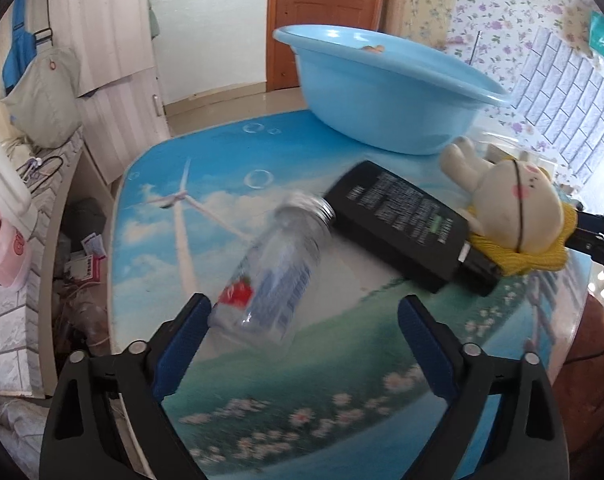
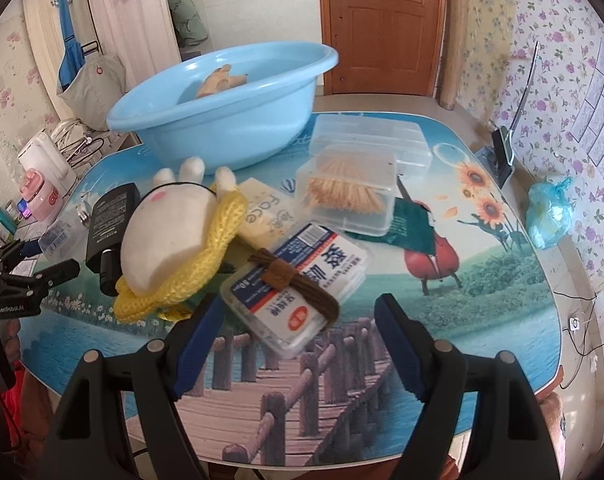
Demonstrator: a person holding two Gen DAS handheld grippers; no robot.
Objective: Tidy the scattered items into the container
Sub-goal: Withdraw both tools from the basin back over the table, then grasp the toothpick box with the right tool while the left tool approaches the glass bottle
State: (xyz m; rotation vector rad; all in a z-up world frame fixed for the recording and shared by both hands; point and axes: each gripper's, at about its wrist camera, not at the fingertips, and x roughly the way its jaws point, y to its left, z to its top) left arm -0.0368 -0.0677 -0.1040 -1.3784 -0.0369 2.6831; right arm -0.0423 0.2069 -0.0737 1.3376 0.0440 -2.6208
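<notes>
From your left wrist, the left gripper (image 1: 304,322) has its jaws released, the clear bottle (image 1: 276,268) lying on the counter (image 1: 342,344) between them, near the left jaw. From your right wrist, the right gripper (image 2: 298,320) is likewise released, the cotton swab box (image 2: 298,284) lying between its tips, the blue basin (image 2: 222,108) behind.

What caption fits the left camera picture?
Open left gripper nears a clear jar lying on the table, blue basin behind.
</notes>
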